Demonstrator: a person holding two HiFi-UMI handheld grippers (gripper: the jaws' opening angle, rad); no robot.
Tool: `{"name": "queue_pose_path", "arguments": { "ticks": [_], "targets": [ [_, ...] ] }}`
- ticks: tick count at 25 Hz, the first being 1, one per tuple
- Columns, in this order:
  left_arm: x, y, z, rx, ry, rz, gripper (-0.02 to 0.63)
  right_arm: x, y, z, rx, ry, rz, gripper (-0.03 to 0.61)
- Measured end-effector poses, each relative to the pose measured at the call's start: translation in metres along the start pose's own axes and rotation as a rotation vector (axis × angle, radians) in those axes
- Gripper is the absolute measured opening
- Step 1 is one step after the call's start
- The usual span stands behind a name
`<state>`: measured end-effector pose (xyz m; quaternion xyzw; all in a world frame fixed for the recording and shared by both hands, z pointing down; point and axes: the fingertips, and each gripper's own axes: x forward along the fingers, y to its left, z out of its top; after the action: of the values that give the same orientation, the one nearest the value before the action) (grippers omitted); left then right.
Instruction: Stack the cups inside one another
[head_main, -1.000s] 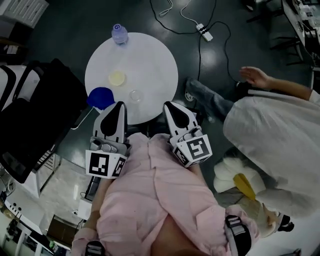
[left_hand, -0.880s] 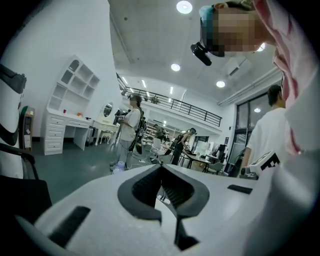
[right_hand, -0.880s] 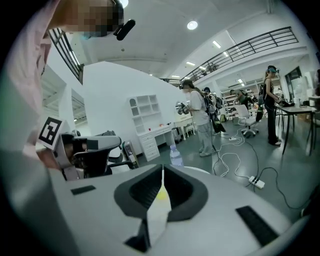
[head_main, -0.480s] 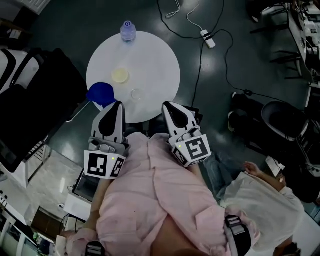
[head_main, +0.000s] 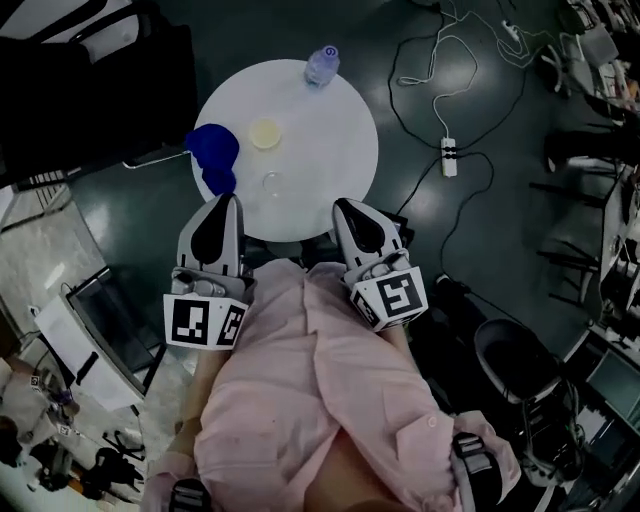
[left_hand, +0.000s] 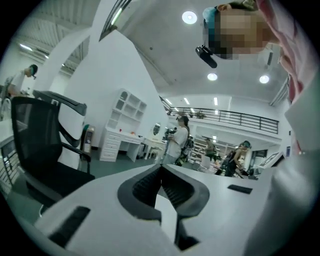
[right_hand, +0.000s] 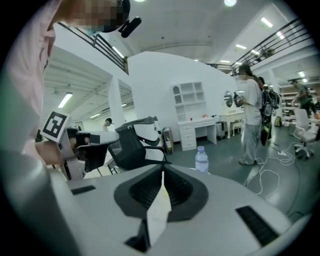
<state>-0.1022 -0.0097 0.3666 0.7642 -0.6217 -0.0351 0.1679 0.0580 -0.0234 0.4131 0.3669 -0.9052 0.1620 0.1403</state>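
A round white table carries a pale yellow cup and a clear cup. A blue cup sits at its left rim. My left gripper hovers at the table's near edge, just below the blue cup. My right gripper hovers at the near right edge. Both are held close to my pink shirt. In the left gripper view the left gripper has its jaws together on nothing. The right gripper is likewise shut and empty in its own view. No cup shows in either gripper view.
A water bottle stands at the table's far edge. A black office chair is on the left. Cables and a power strip lie on the floor to the right. People stand farther off.
The head view has swung round, so the table now sits further right and higher. The person in white has left the view. Both grippers stay shut at the near edge.
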Motion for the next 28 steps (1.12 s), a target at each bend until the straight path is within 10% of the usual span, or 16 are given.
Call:
{"name": "queue_pose_path", "arguments": {
  "ticks": [10, 28],
  "targets": [
    [-0.052, -0.041, -0.024, -0.022, -0.114, 0.327, 0.018, -0.019, -0.032, -0.009, -0.058, 0.042, 0.259, 0.034],
    [-0.047, -0.043, -0.014, -0.037, -0.119, 0.268, 0.018, 0.024, -0.011, 0.010, -0.104, 0.045, 0.295, 0.034]
  ]
}}
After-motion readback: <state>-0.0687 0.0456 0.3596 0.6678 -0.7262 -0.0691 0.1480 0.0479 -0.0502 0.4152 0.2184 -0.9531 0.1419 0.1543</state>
